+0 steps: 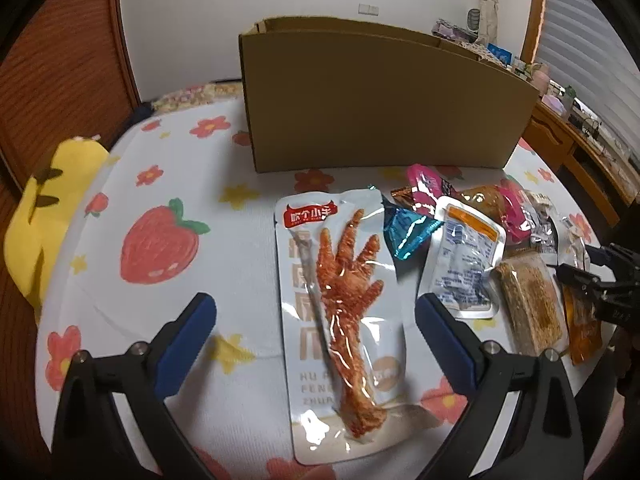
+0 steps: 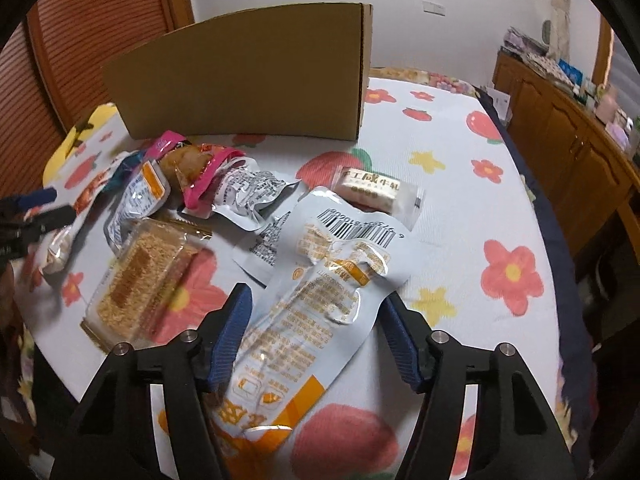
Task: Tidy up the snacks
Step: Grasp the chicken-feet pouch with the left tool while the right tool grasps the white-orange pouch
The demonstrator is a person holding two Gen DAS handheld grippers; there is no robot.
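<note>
A long white chicken-foot snack pack (image 1: 340, 312) lies flat on the flowered cloth between the open fingers of my left gripper (image 1: 316, 312). A pale blue and orange snack pouch (image 2: 316, 300) lies printed side up between the open fingers of my right gripper (image 2: 316, 304). A pile of snacks sits behind: a sesame cake in clear wrap (image 2: 140, 280) (image 1: 528, 304), a pink pack (image 2: 200, 164) (image 1: 480, 200), a teal wrapper (image 1: 408, 232), a small white pouch (image 1: 464, 260) and a nougat bar (image 2: 376, 192). An open brown cardboard box (image 1: 384, 100) (image 2: 244, 76) stands behind them.
The flowered cloth (image 1: 160, 240) covers a bed or table. A yellow cushion (image 1: 44, 216) lies at the left edge. A wooden sideboard (image 2: 568, 136) with clutter runs along the right. My right gripper's fingers (image 1: 600, 276) show at the right edge of the left wrist view.
</note>
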